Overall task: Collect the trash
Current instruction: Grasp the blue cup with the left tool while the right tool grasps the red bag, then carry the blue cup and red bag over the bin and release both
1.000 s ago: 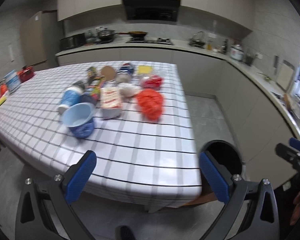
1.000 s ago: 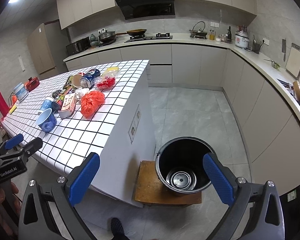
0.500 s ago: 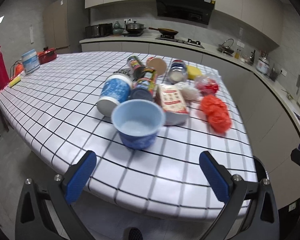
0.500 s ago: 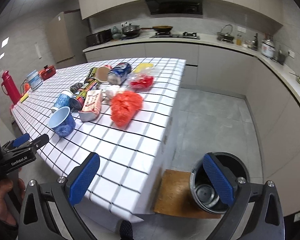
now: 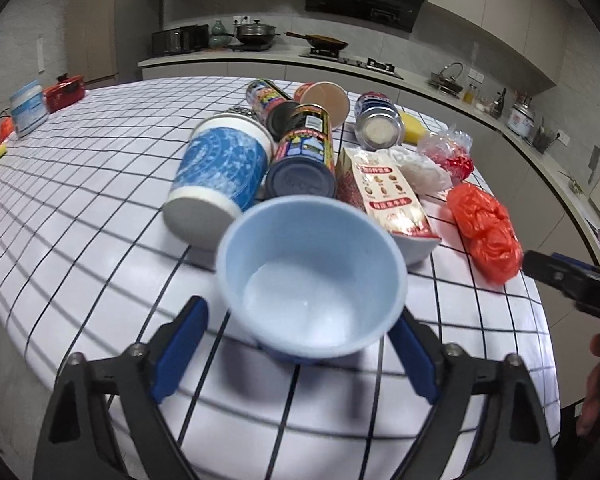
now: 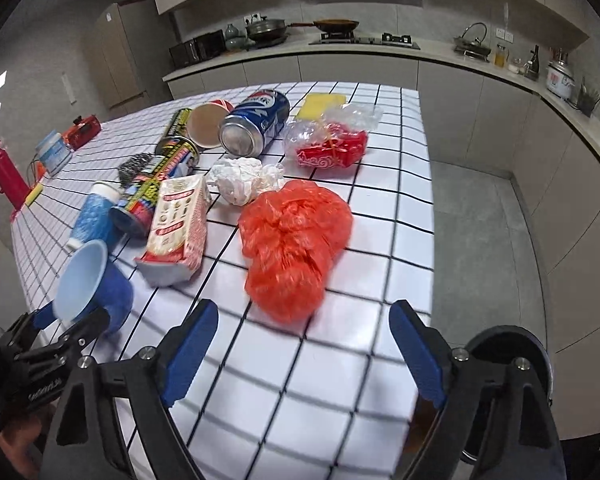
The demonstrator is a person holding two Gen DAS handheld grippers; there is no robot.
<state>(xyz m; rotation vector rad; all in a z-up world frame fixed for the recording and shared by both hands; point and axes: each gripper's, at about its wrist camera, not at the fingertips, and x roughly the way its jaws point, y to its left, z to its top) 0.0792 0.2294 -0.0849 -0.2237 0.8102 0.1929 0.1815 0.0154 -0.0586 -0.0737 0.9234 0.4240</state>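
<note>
A light blue plastic cup [image 5: 312,276] lies tilted on the checked table [image 5: 80,200], mouth toward me. My left gripper [image 5: 296,344] has a blue finger on each side of it. Its jaws are closing, and a gap still shows at the left pad [image 5: 180,344]. The right wrist view shows that left gripper [image 6: 72,320] flanking the cup [image 6: 84,280]. My right gripper [image 6: 304,340] is closing too, with nothing pressed between its pads. The near end of a crumpled orange plastic bag [image 6: 296,240] lies just ahead of its fingertips. A black bin [image 6: 512,344] stands on the floor beyond the table's corner.
Behind the cup lie a blue-and-white paper cup [image 5: 220,176], chip cans [image 5: 304,160], a snack carton [image 5: 388,196], crumpled tissue [image 6: 244,178], a cola can [image 6: 256,122], a clear bag of red scraps [image 6: 332,140] and a yellow sponge [image 6: 324,104]. A red flask [image 6: 4,176] stands far left.
Both grippers came forward and down to the table and their jaws narrowed. The blue cup now sits between the left fingers; the orange bag is close before the right ones.
</note>
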